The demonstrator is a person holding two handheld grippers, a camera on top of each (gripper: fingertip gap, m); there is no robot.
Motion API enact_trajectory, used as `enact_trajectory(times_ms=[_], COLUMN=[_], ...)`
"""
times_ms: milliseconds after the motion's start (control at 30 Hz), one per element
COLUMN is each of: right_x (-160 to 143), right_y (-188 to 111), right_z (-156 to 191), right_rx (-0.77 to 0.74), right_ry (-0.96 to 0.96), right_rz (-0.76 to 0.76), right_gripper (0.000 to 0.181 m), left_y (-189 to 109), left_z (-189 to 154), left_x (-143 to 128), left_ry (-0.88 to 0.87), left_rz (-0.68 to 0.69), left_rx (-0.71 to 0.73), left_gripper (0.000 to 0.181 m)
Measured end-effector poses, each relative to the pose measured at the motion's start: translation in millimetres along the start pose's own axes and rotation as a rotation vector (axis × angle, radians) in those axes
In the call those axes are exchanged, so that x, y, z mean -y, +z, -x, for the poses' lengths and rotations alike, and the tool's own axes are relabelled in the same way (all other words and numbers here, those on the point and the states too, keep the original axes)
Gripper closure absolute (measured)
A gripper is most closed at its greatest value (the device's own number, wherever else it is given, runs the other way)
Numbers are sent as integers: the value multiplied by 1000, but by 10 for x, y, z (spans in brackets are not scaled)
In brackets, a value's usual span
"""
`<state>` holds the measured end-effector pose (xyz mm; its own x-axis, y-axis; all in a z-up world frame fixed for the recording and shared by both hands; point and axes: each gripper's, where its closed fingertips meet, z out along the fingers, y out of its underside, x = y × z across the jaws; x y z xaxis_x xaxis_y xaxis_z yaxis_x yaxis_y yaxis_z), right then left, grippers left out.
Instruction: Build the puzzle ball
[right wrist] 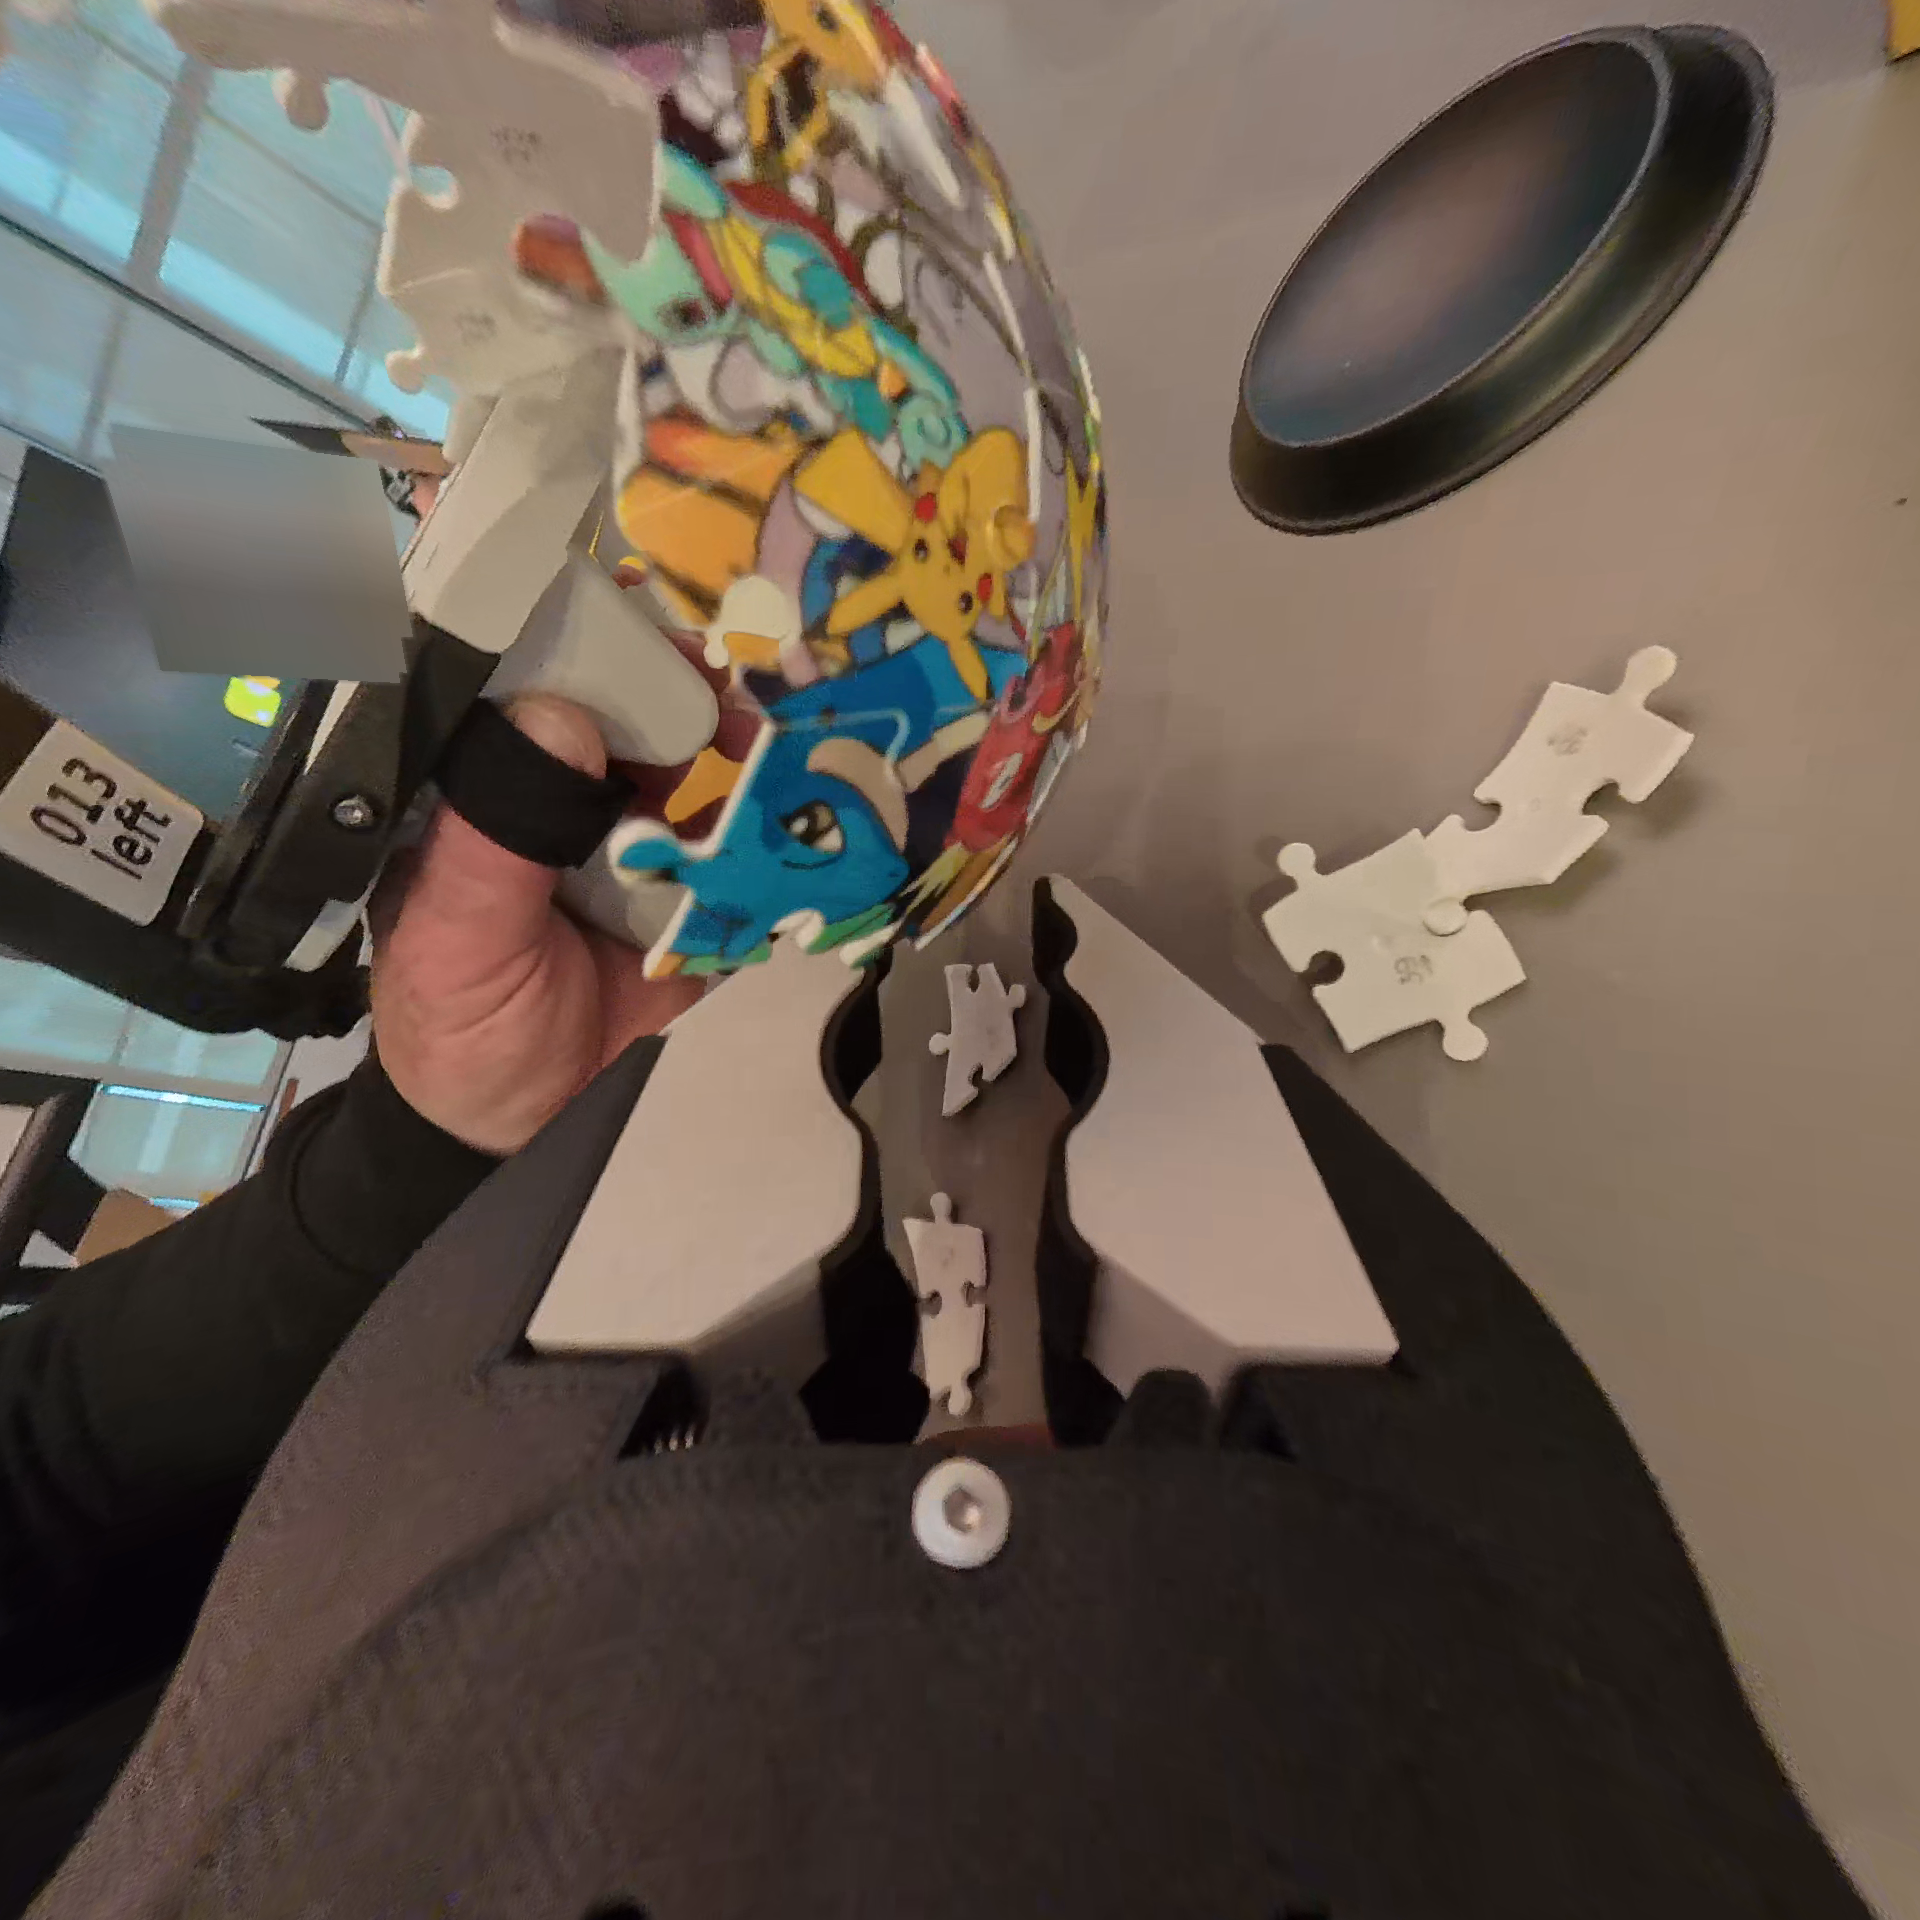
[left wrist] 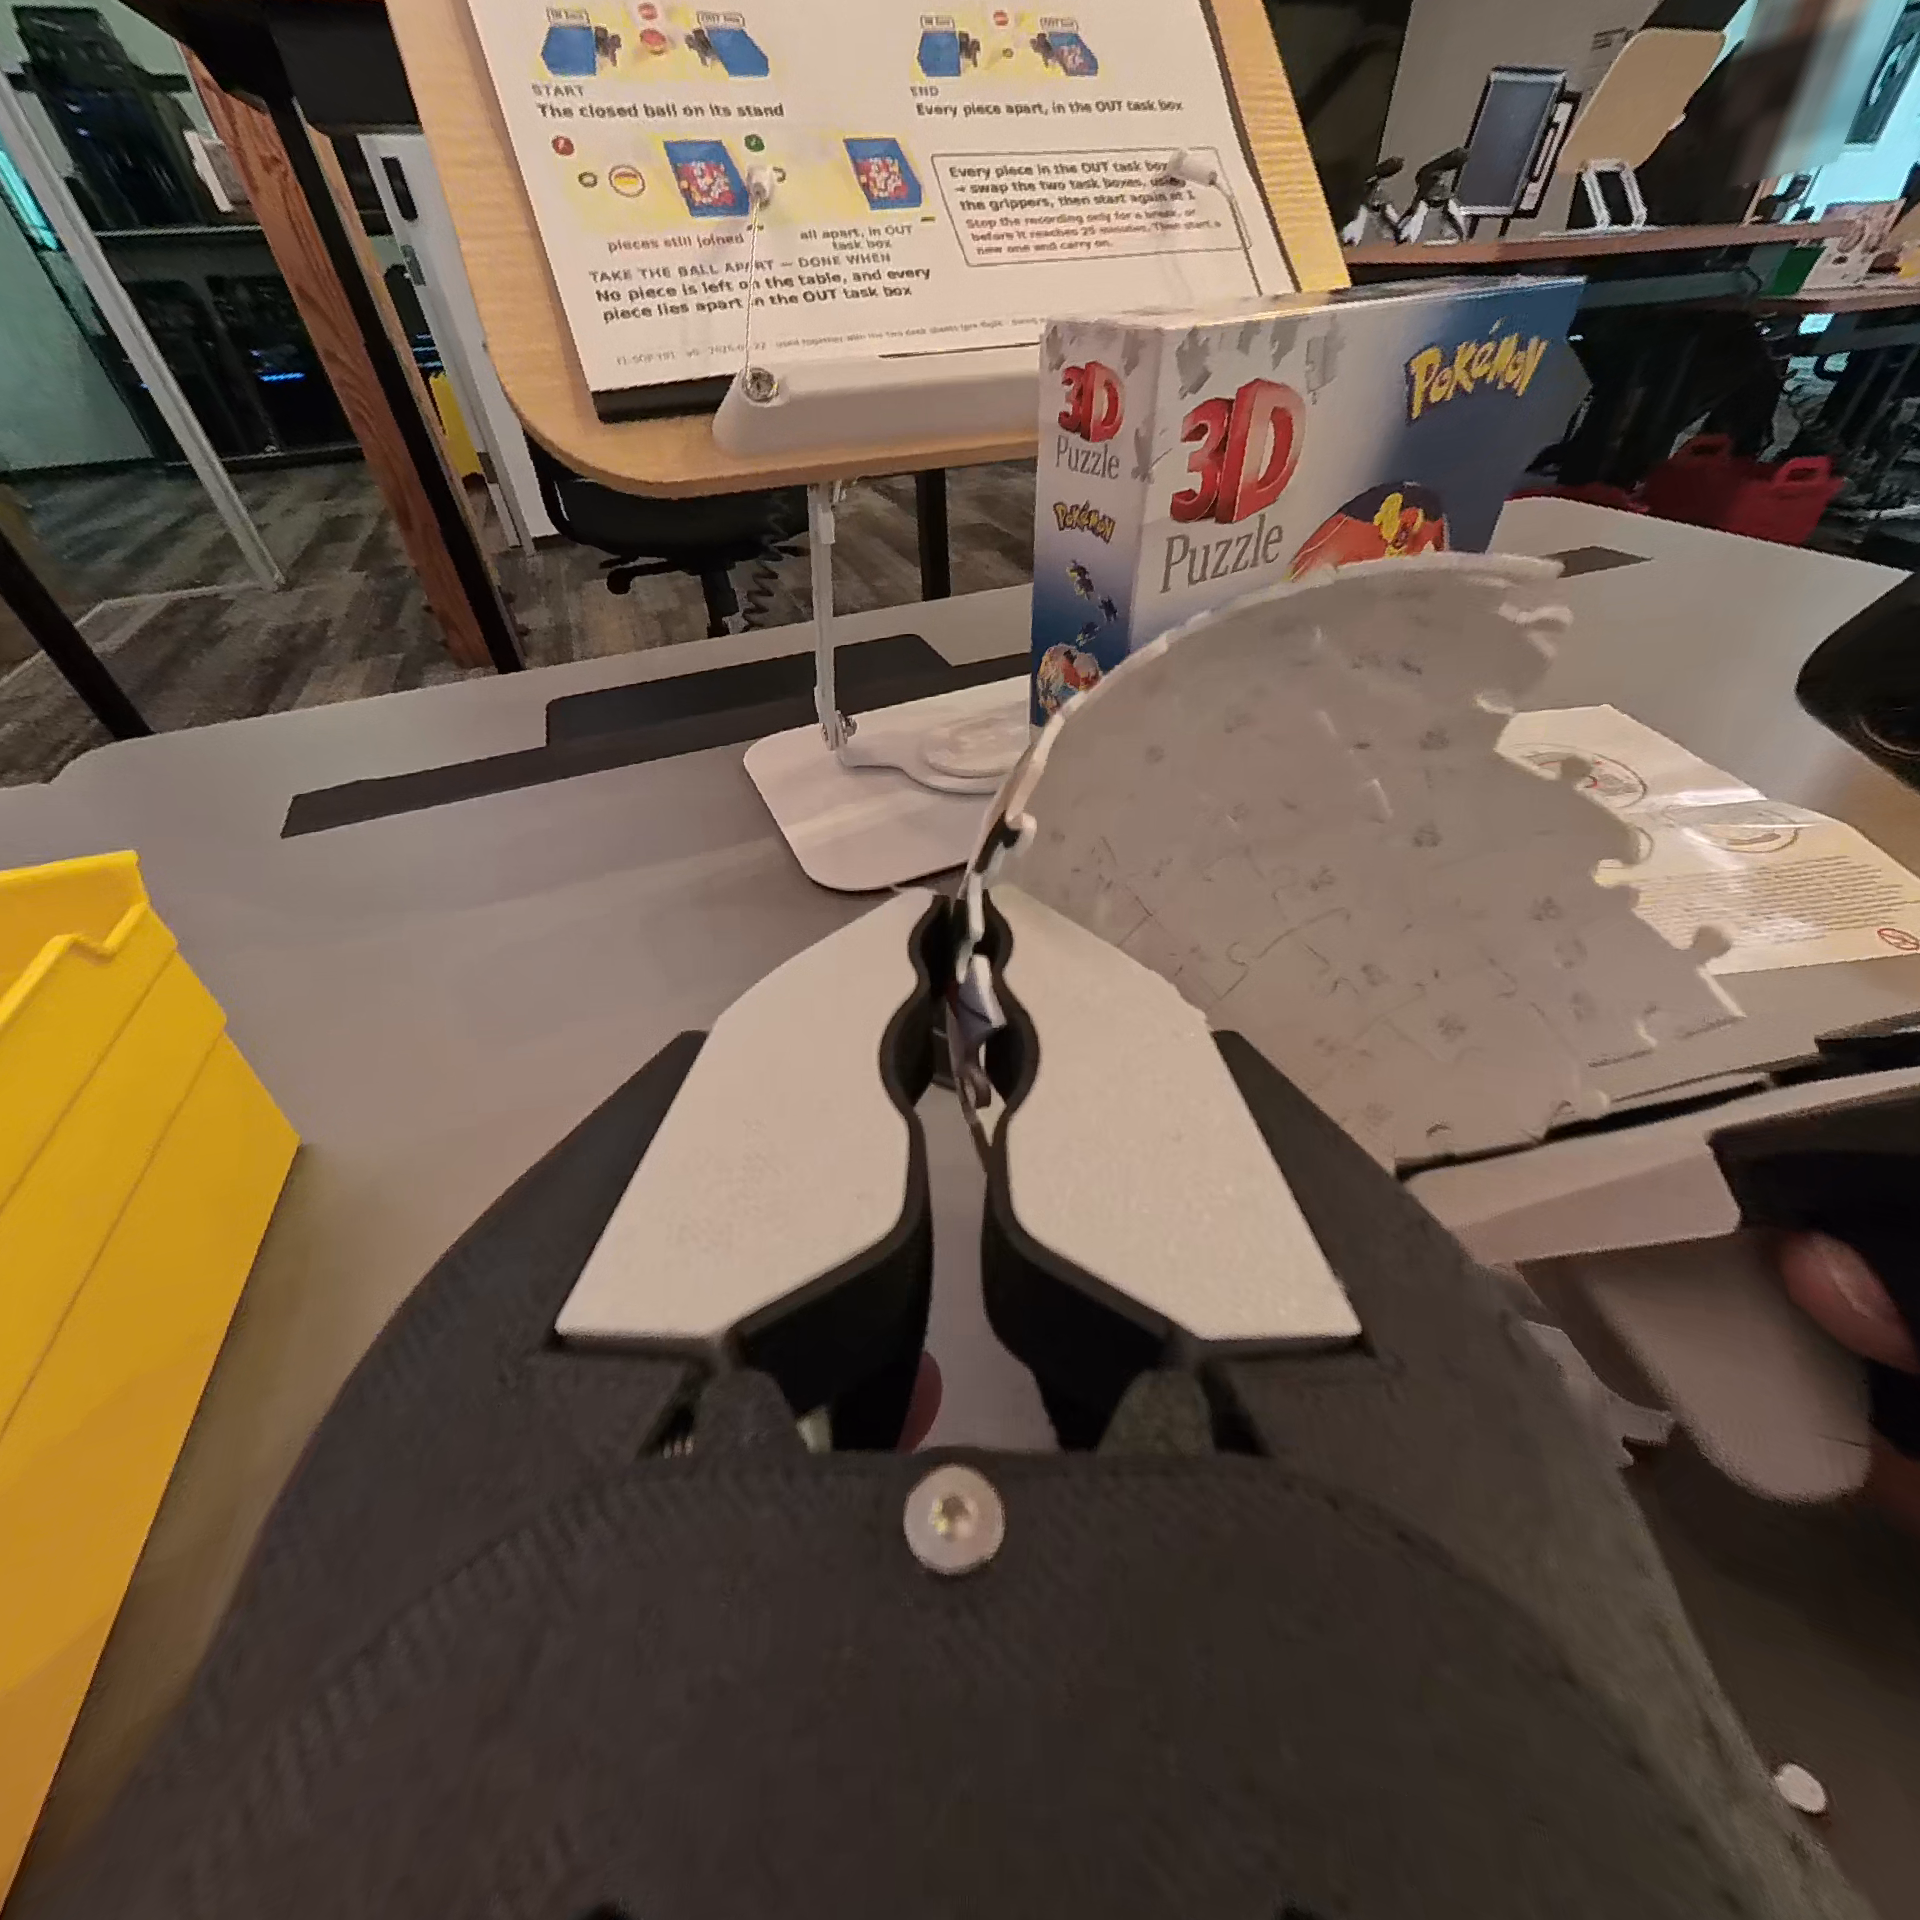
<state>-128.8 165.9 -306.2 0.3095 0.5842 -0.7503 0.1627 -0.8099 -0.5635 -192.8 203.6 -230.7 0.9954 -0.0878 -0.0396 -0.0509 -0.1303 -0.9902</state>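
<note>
Left gripper (left wrist: pixel 971 977) clamps rim of colourful half-built plastic puzzle shell (right wrist: pixel 862 499); right gripper (right wrist: pixel 961 935) parted, empty. Shell light, fragile; grip edges.

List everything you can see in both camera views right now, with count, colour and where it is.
Partly built puzzle ball: one, colourful outside, white inside, held off the table in the left gripper.
Loose puzzle pieces: one joined white cluster right of the right gripper, two single white ones between its fingers on the table.
Ball stand: one, black, on the grey table.
Puzzle box: one, blue and white, upright.
Leaflet: one, flat beside the box.
Bin: one, yellow, far left.
Instruction sheet: one, on a white holder.
Left gripper: shut on the ball's edge.
Right gripper: open, empty.
Hand: one, on the left gripper.
</note>
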Motion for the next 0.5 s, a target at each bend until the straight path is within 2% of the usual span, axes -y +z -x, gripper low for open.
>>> enact_trajectory(times_ms=[133,500], right_x=[74,200], right_y=[-19,-76], right_z=[-24,-139], right_rx=[-13,-82], right_ry=[-2,-42], right_rz=[-51,-109], right_gripper=[170,176], left_y=[-1,0], left_z=[-33,-65], left_x=[31,27], left_ry=[2,3], left_rz=[-16,-24], left_rx=[-1,-14], left_gripper=[177,175])
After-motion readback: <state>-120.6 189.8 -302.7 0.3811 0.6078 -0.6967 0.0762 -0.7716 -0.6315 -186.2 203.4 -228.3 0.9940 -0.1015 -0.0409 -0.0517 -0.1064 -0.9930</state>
